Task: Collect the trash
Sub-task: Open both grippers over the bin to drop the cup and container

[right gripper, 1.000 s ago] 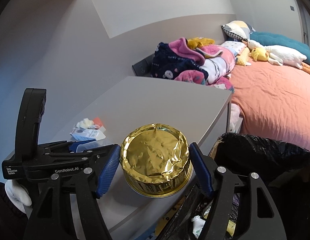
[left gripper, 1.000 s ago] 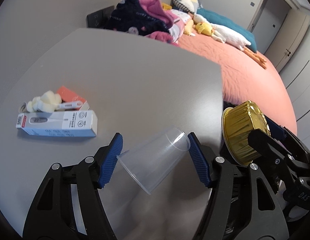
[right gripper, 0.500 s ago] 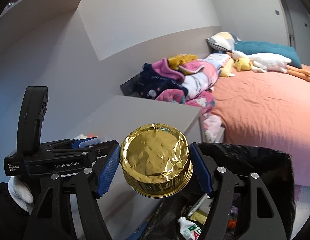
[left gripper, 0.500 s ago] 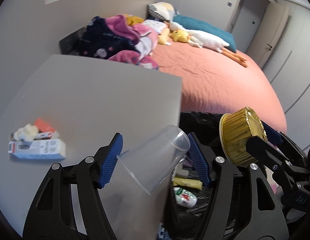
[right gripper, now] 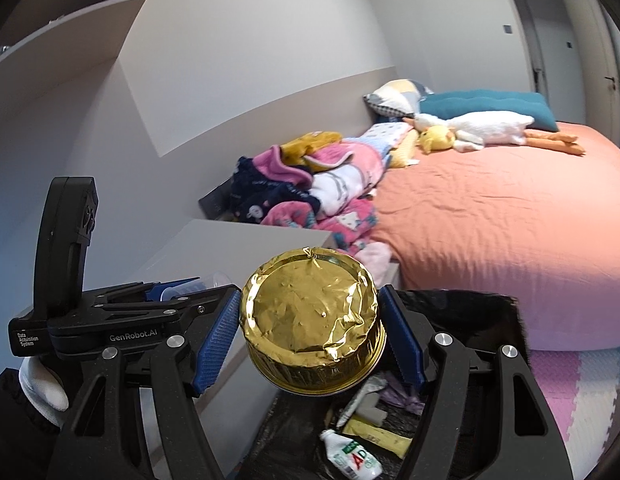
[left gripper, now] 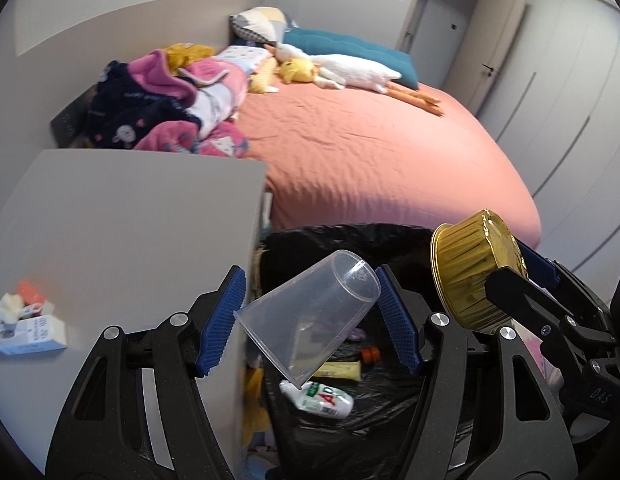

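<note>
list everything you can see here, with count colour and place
plastic cup: 1, clear, in left gripper over bin
foil tin: 1, gold, in right gripper over bin
trash bin: 1, black liner, beside table, holding tubes and wrappers
table: 1, grey, left
box: 1, white, on table
bed: 1, salmon sheet
clothes pile: 1, pink and navy, on bed
plush goose: 1, white, on bed
left gripper: black, blue pads
right gripper: black, blue pads
</note>
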Motion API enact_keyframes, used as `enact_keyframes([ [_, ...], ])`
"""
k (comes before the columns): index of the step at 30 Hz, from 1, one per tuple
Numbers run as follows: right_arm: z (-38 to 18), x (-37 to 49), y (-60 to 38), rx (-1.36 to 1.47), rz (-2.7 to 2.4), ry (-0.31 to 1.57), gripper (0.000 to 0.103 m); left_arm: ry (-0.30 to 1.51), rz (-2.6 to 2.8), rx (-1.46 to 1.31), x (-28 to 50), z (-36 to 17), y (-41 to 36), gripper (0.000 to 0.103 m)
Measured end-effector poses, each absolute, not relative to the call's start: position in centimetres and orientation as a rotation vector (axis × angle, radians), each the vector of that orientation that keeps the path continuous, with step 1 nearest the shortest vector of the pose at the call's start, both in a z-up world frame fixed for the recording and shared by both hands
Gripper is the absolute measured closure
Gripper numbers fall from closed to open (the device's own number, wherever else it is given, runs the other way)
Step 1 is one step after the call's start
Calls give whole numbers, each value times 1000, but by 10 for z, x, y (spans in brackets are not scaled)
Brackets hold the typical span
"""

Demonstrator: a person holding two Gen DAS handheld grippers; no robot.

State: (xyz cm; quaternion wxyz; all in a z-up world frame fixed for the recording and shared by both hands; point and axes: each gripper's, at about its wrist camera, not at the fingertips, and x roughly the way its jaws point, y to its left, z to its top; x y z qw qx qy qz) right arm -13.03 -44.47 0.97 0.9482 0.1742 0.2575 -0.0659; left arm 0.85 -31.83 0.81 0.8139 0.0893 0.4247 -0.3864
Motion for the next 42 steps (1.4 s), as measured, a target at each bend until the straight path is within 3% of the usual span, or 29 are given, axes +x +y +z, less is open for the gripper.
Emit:
enact_keyframes([
  [31,17,-183,-500,393,-264,502,32,935,-1013,252,-31,-2,-396,38],
  [32,18,-184,-500,392,-271,496,31,935,-1012,251,-30,-2,-396,37],
  [33,21,-184,-500,387,-287,495,28,942,-1009,251,-29,-2,-396,21],
  [34,22,-186,-501,380,-308,495,18,953,-992,247,-26,-2,-396,11],
  [35,24,-188,-500,372,-325,485,15,950,-974,239,-24,-1,-395,6],
  [42,27,-187,-503,375,-323,468,15,953,-929,210,-16,3,-387,6],
])
